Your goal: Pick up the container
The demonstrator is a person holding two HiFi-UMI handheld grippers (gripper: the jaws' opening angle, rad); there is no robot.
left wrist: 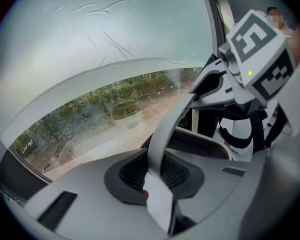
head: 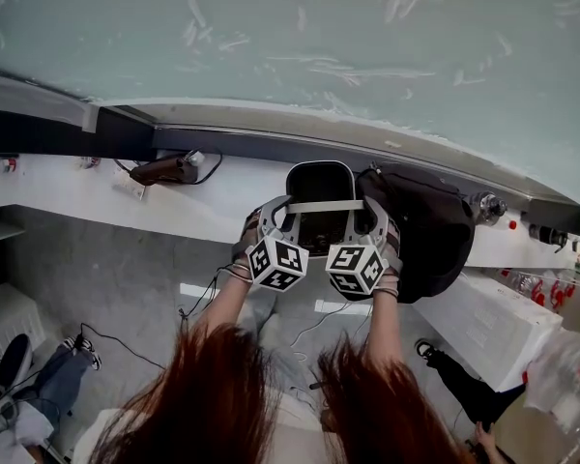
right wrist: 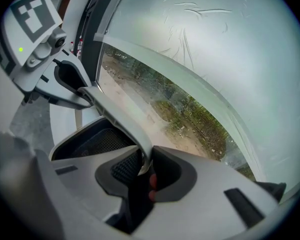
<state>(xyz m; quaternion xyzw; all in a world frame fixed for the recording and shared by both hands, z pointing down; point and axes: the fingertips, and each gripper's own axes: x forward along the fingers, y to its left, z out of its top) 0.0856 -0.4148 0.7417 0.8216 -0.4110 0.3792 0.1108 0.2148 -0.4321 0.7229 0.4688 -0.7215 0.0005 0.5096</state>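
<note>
Head view is showing the black container lying against the white ledge at centre, with its white handle crossing its open mouth from 9 to 3 o'clock. At 12 o'clock the window frame is running close behind its rim, leaving little room that way. At 3 o'clock a black bag is sitting just beside it, seemingly touching. Toward 9 o'clock the ledge is lying bare, and a dark device with a cable is resting well apart at 10 o'clock. At 6 o'clock the ledge's front edge is dropping to the grey floor, giving open space.

Both forearms are reaching in from 6 o'clock, nearly parallel, with the grippers pitching downward and their marker cubes sitting near each other. The left gripper is taking the handle's 9 o'clock end, the right gripper its 3 o'clock end.

Left gripper view is showing its jaws closing narrowly on the white handle, pads pressing the strap. Right gripper view is showing the same: jaws clamping the handle, with the container's dark mesh interior lying at 9 o'clock.
</note>
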